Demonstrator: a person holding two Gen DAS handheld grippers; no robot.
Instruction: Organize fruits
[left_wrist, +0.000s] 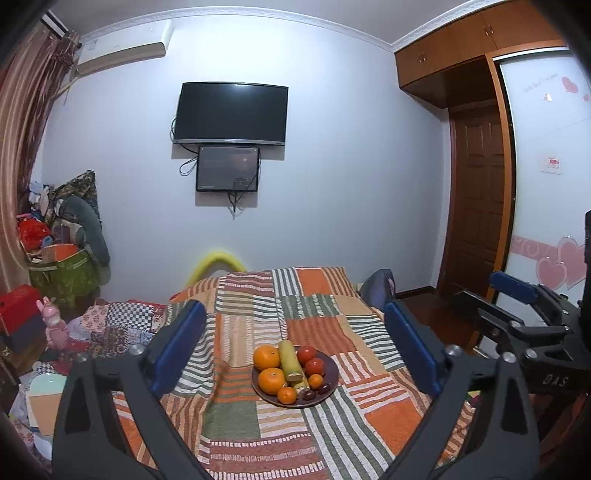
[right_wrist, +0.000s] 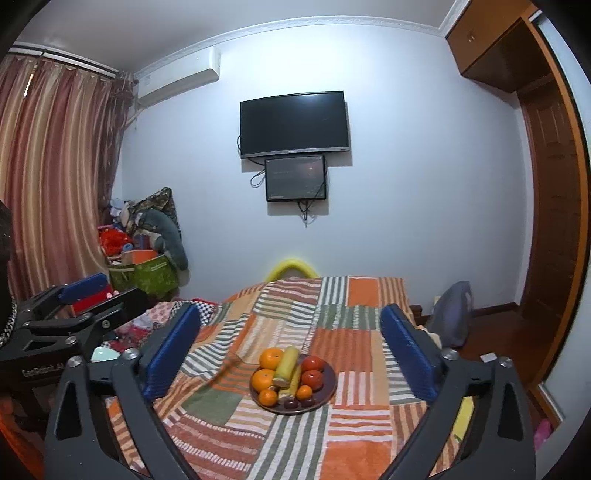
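Observation:
A dark plate (left_wrist: 330, 373) (right_wrist: 330, 380) of fruit sits on the patchwork cloth. It holds two large oranges (left_wrist: 266, 357) (right_wrist: 272, 359), a yellow-green banana (left_wrist: 289, 360) (right_wrist: 286, 365), two red tomatoes (left_wrist: 306, 355) (right_wrist: 312, 364), small tangerines (left_wrist: 287, 394) (right_wrist: 267, 397) and dark grapes (left_wrist: 324, 388) (right_wrist: 291, 404). My left gripper (left_wrist: 295, 343) is open and empty, held back from the plate. My right gripper (right_wrist: 290, 350) is open and empty too, at a similar distance. Each gripper shows at the edge of the other's view.
The striped patchwork cloth (left_wrist: 317, 317) covers a bed or table running to the far wall. Cluttered bags and boxes (left_wrist: 62, 266) stand at the left, a wooden door (left_wrist: 476, 206) and wardrobe at the right, a TV (left_wrist: 231, 112) on the wall.

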